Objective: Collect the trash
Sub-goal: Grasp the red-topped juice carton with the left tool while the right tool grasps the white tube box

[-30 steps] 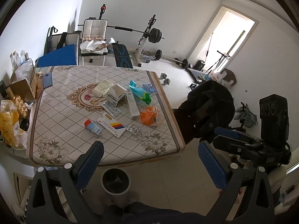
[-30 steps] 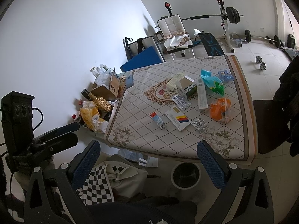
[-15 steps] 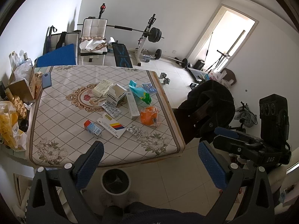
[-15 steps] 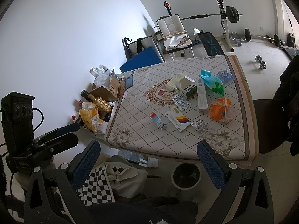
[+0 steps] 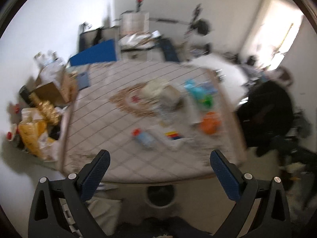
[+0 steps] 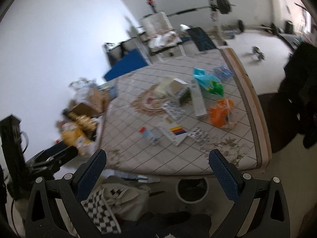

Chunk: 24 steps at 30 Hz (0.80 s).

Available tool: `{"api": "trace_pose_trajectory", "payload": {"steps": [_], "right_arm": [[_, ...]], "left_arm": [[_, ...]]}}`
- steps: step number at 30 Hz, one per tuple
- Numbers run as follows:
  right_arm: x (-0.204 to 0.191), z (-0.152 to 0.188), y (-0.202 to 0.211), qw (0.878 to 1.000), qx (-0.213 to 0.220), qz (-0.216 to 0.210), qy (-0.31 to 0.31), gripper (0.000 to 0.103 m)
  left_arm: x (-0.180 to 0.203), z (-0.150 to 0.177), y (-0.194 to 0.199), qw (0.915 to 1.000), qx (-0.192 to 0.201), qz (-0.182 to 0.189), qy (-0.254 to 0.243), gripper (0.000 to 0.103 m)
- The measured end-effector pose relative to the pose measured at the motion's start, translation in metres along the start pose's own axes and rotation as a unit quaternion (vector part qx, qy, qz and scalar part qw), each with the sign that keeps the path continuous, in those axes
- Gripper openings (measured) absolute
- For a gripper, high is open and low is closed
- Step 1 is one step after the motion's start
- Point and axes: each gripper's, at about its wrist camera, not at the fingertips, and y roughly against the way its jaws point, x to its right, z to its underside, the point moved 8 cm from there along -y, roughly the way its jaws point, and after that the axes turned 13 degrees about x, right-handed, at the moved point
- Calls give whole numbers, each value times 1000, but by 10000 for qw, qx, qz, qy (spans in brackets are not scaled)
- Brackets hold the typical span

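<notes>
Trash lies scattered over the right half of the desk [image 6: 126, 134], well ahead of both my grippers. In the right wrist view I make out an orange bag [image 6: 221, 114] near the desk's right edge, a teal and green bag [image 6: 208, 81] beyond it, a long white box [image 6: 198, 99] between them and the middle, and an open carton [image 6: 176, 88] just beside that box. Nearer to me sit a flat white box with a coloured stripe [image 6: 174, 131], a small blue carton with a red end [image 6: 149, 133] just left of it, and blister packs [image 6: 199, 134] just right of it.

My right gripper [image 6: 157, 163] has its jaws spread wide, holding nothing and touching nothing; the blue pads [image 6: 91, 171] frame the desk's near edge. My left gripper [image 5: 159, 164] likewise has its jaws wide apart and empty, hanging short of the desk. The left wrist view is heavily blurred, so the items there show only as smears of colour: the orange bag [image 5: 210, 123] and the striped box [image 5: 173, 136] are still recognisable.

A round bin [image 6: 192, 190] stands on the floor under the desk's near edge, between my right jaws. A checkered cloth bag [image 6: 111, 204] lies on the floor to its left.
</notes>
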Motion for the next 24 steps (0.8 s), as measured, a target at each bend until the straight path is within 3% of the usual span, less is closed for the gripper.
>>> {"api": "trace_pose_trajectory", "payload": {"steps": [4,7,8,11,14,19,22,24], "right_arm": [[29,-4,-80,9982,-227,494,-247,103],[50,-6,-145,9949,-410,842,-372,86],[56,-5,-163,9933,-494,964,-394,78],[79,-6,-217,9872,-743,1357,-391,77],[97,-8,-262,9826,-938,1556,-380,77],[125,-10,-318,9767,-1242,1720,-336,77],[132,-15,-354,9759,-1432,1639,-140,77],[133,-17,-373,9765,-1515,1530,15,77]], "left_arm": [[-47,19,-87,9952,-599,-747,219,103],[-78,43,-147,9874,-1132,-926,605,103],[-87,53,-169,9837,-1342,-914,767,103],[-102,79,-218,9702,-1874,-699,1364,100],[-98,95,-246,9558,-2130,-435,1981,88],[-77,113,-277,9312,-2480,-359,2649,84],[-66,114,-288,9282,-2463,-565,2730,78],[-64,115,-292,9280,-2429,-799,2710,50]]}}
